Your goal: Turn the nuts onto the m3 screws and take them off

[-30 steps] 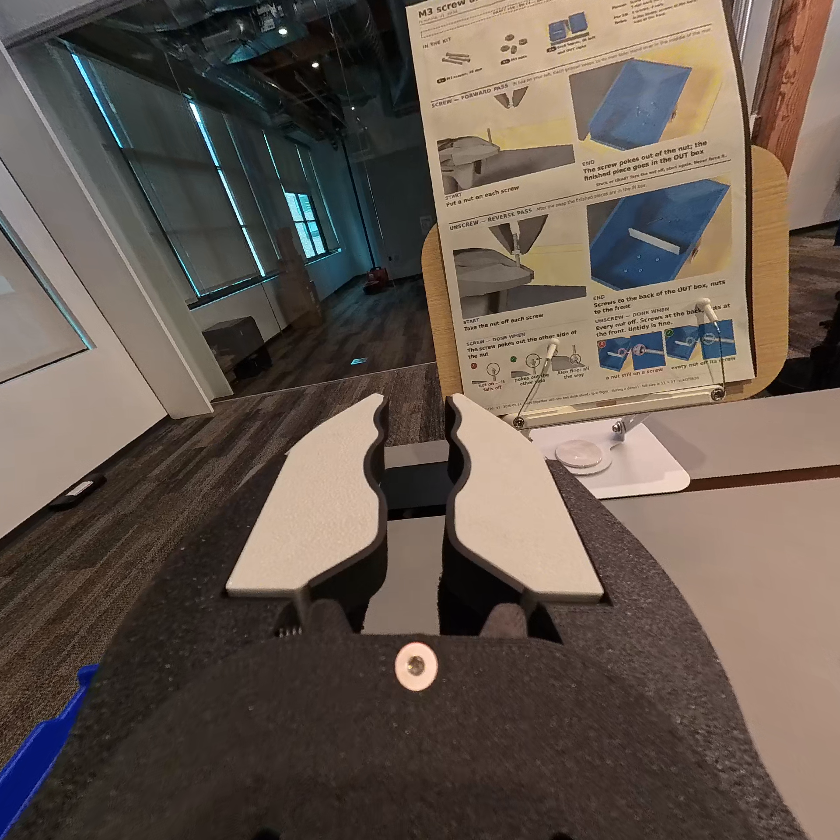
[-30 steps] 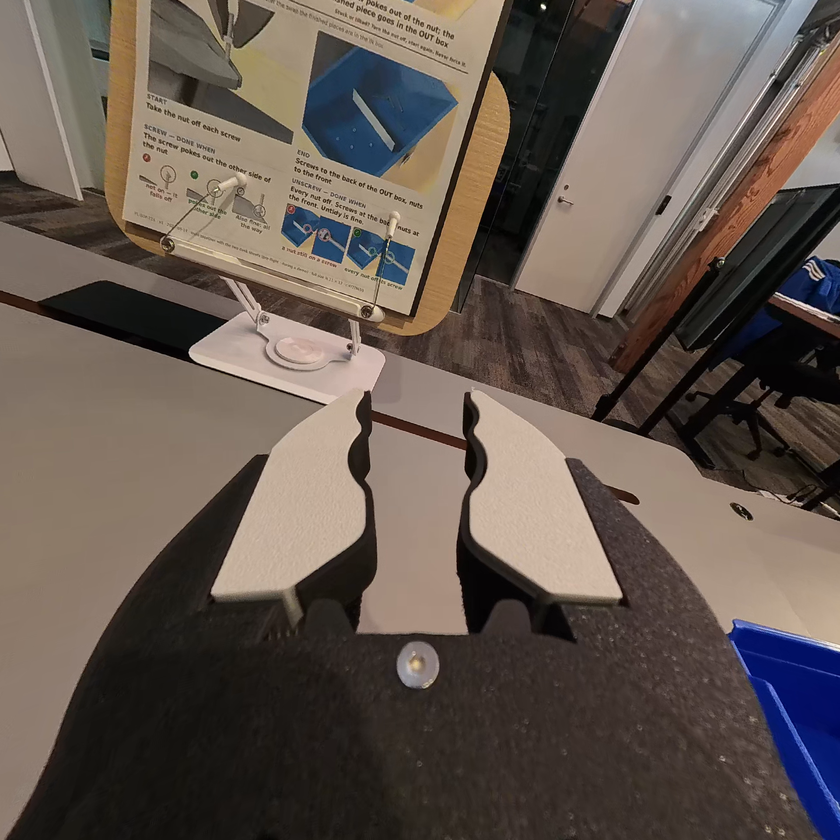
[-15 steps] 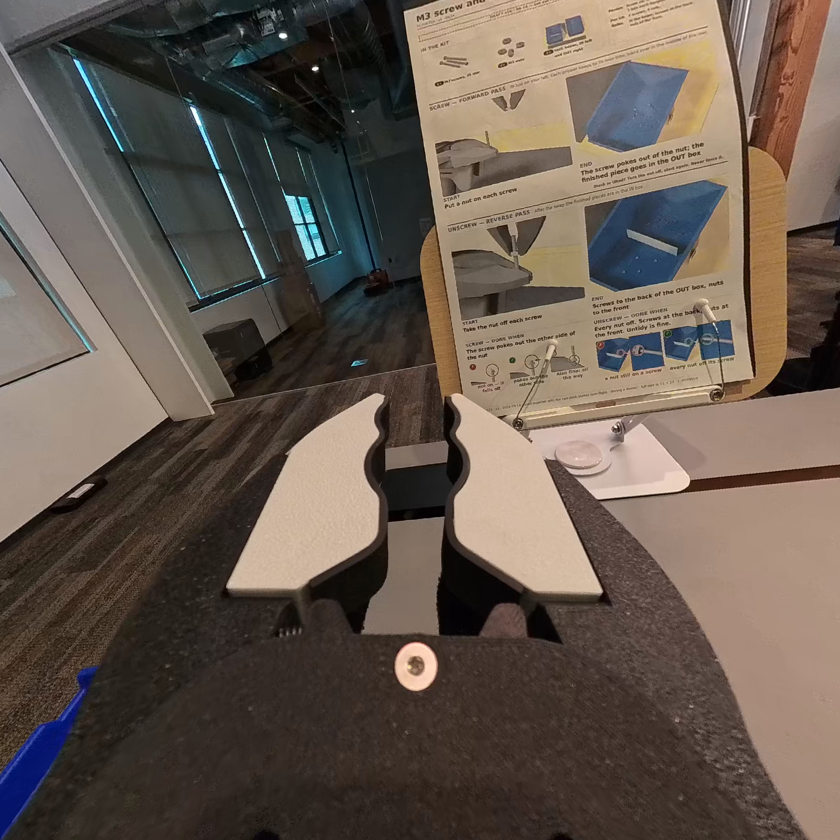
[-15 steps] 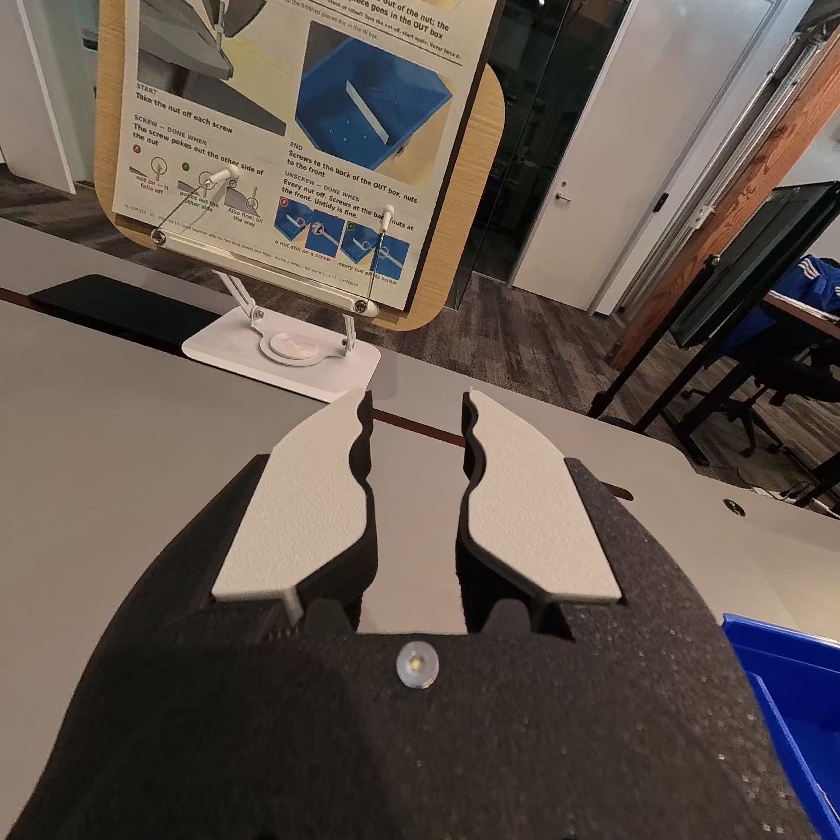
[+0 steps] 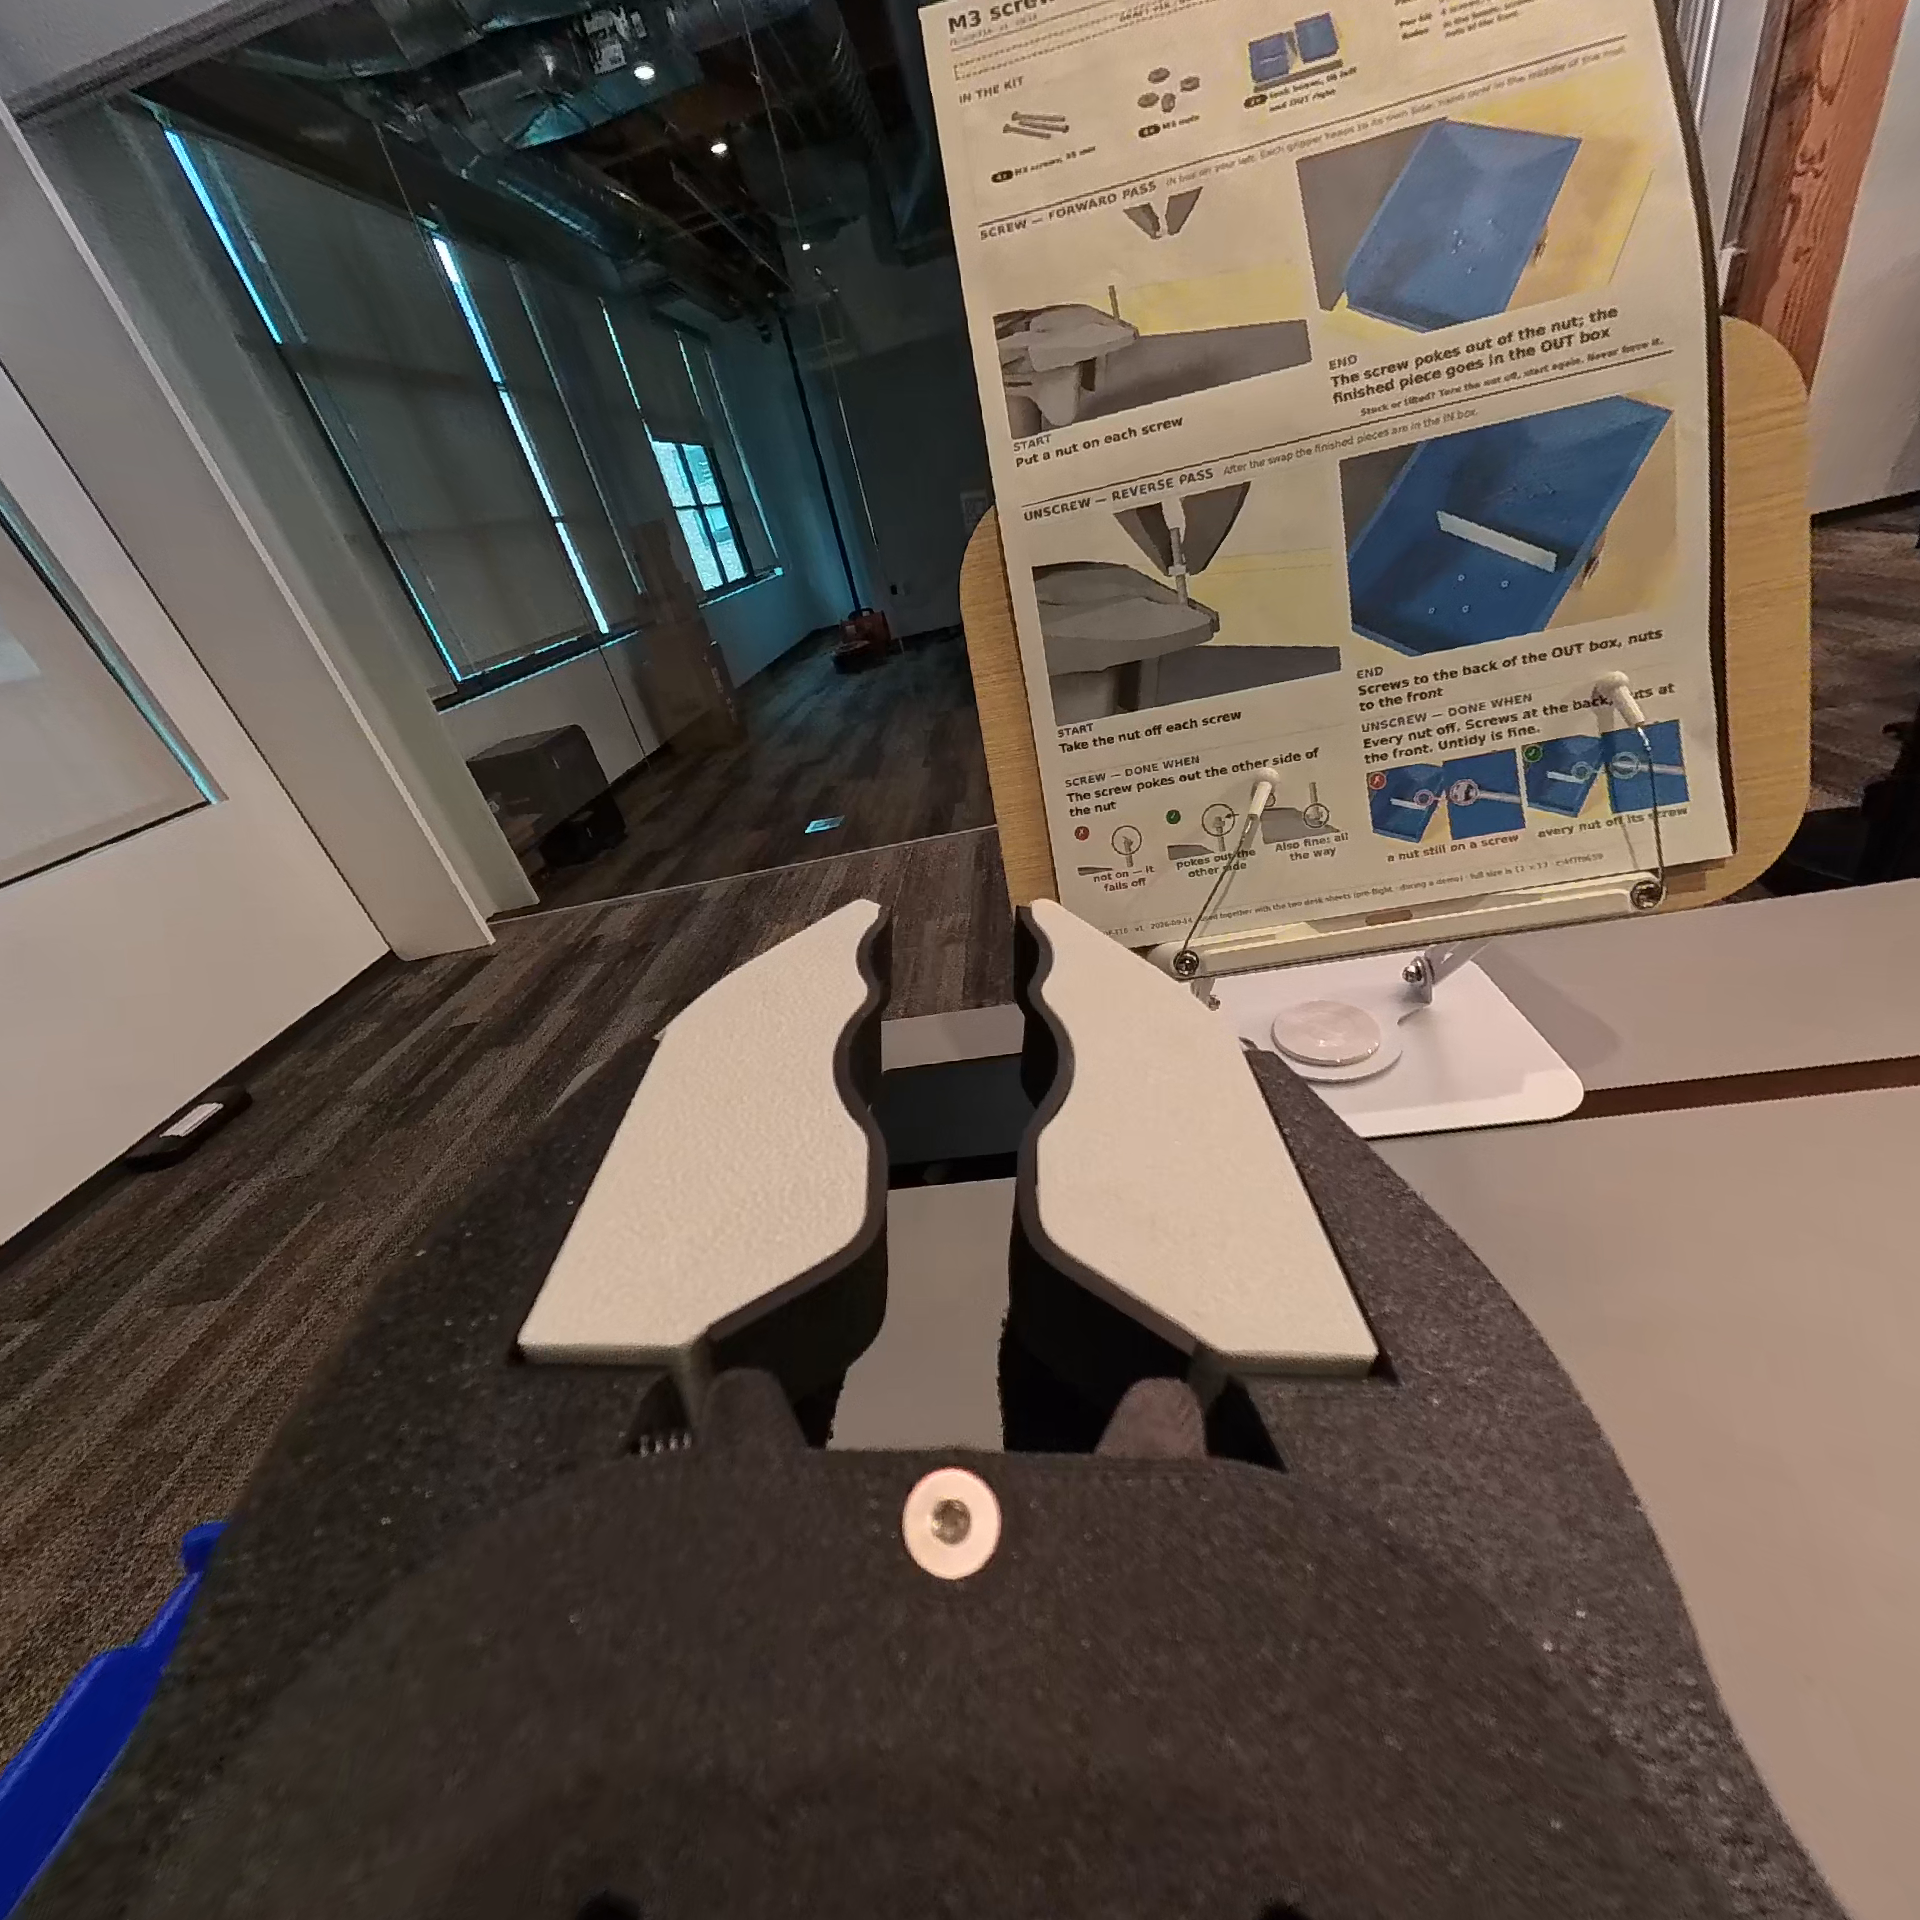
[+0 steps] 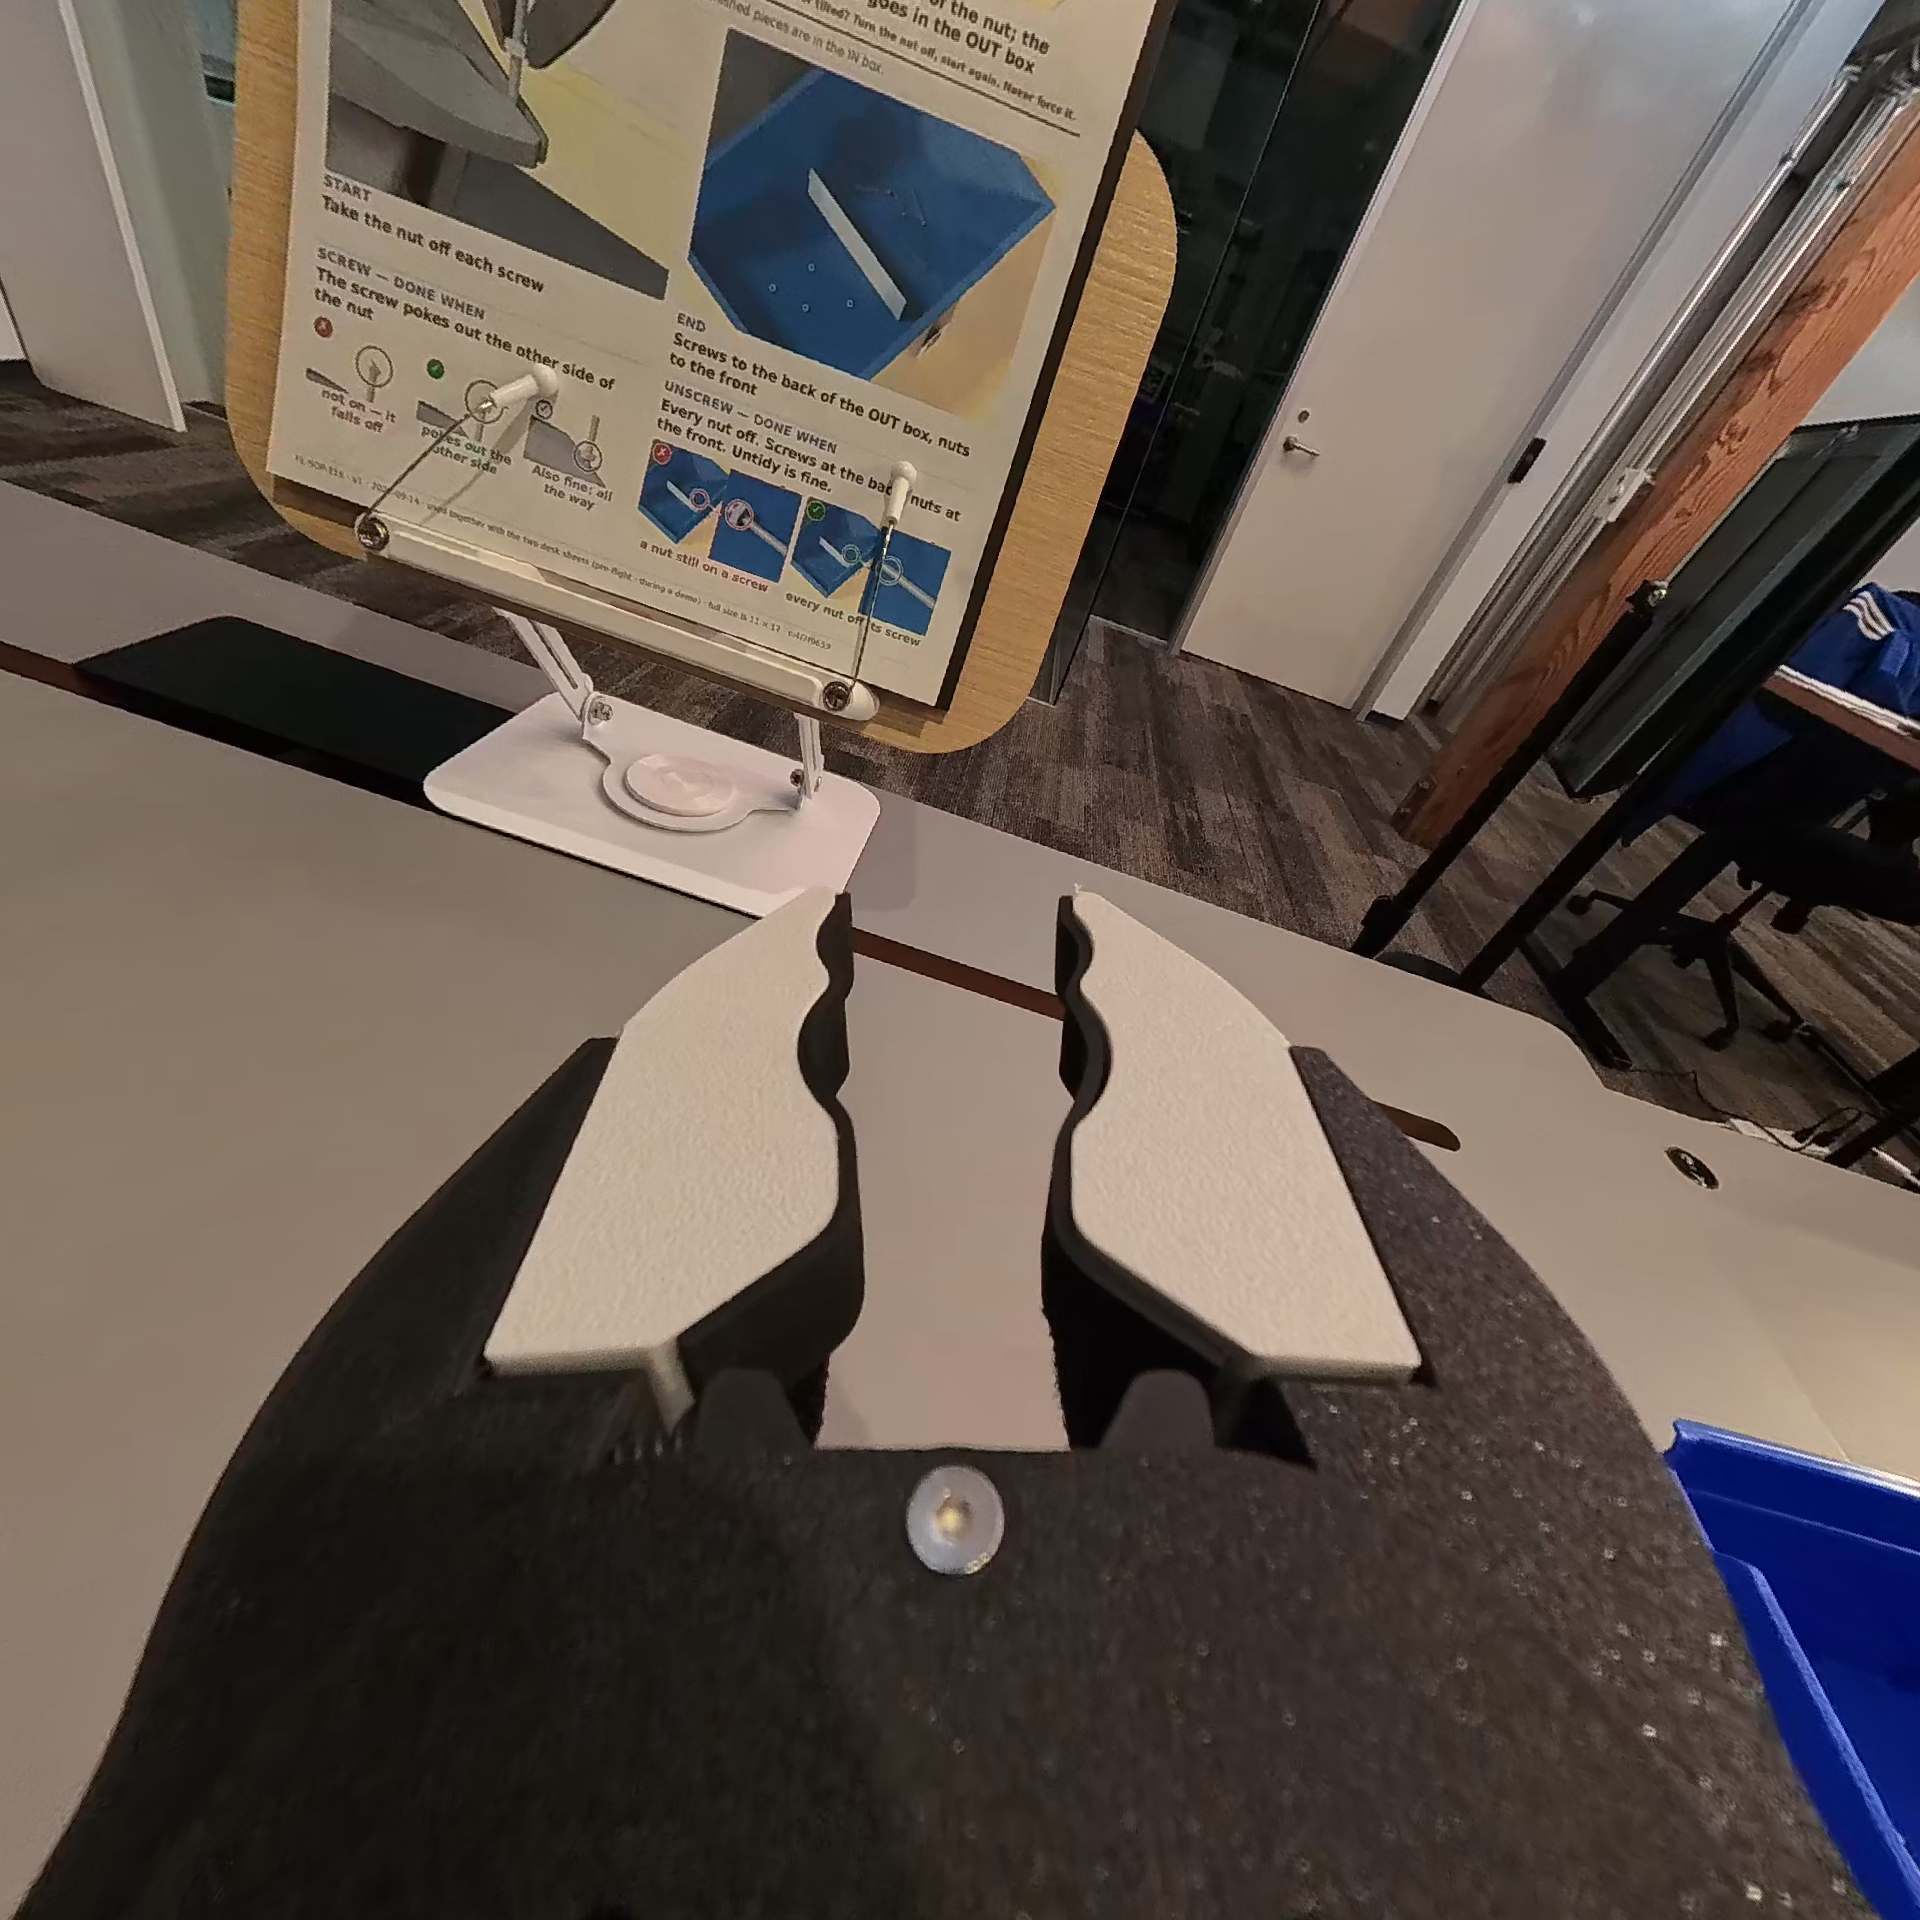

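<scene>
At seven o'clock of the left gripper point(image 5: 951, 920), whose fingers stand apart on nothing, a blue bin point(image 5: 73, 1745) edge shows, the instruction sheet point(image 5: 1330, 468) on its white stand point(image 5: 1455, 1049) at one o'clock; the right gripper point(image 6: 954, 909) gapes empty above the grey table point(image 6: 260, 987), another blue bin point(image 6: 1829, 1621) at four o'clock, no nuts or screws visible.

Even, soft indoor light fills both views. Ceiling spots glint in the dark glass partition wall point(image 5: 582, 343). Wide-angle bending curves the tilted printed instruction sheet point(image 5: 1340, 468), and the grey matte tabletop point(image 6: 260, 1039) shows perhaps a faint shadow.
</scene>
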`<action>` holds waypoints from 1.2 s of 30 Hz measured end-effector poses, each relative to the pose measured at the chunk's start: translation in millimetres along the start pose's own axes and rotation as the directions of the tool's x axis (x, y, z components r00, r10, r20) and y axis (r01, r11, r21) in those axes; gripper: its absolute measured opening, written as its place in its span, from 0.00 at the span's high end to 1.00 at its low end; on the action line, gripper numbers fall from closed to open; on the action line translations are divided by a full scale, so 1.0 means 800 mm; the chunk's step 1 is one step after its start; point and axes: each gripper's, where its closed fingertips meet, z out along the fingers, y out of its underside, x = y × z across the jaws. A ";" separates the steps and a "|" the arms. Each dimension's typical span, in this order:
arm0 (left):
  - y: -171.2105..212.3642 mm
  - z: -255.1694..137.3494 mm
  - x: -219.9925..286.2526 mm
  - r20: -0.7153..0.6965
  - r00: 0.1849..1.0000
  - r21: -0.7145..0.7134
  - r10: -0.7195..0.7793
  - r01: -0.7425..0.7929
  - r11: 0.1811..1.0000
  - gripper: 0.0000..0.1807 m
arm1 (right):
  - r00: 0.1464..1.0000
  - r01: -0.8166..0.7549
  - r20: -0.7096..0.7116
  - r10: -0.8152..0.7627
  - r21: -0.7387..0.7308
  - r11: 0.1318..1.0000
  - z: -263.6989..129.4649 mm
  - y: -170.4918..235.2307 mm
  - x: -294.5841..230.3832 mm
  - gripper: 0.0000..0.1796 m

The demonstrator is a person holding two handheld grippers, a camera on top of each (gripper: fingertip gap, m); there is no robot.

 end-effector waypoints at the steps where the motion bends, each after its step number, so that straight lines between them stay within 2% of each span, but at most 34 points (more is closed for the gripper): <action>1: 0.000 0.000 0.000 0.001 1.000 0.000 0.002 -0.002 1.000 0.88 | 1.000 0.002 0.000 -0.002 -0.001 1.000 0.000 0.000 0.000 0.80; 20: 0.015 0.008 0.013 0.038 0.996 -0.040 0.084 -0.083 0.996 0.90 | 0.999 -0.035 -0.034 0.035 -0.001 0.999 0.008 -0.003 0.004 0.79; 26: 0.025 0.012 0.023 0.021 0.997 -0.067 0.077 -0.076 0.995 0.90 | 0.994 -0.048 -0.096 0.047 -0.007 0.999 0.003 -0.004 0.026 0.79; 36: -0.040 -0.049 0.053 -0.095 0.995 0.075 -0.009 0.016 0.997 0.89 | 0.979 -0.105 -0.173 0.109 0.036 0.994 -0.006 -0.026 0.071 0.81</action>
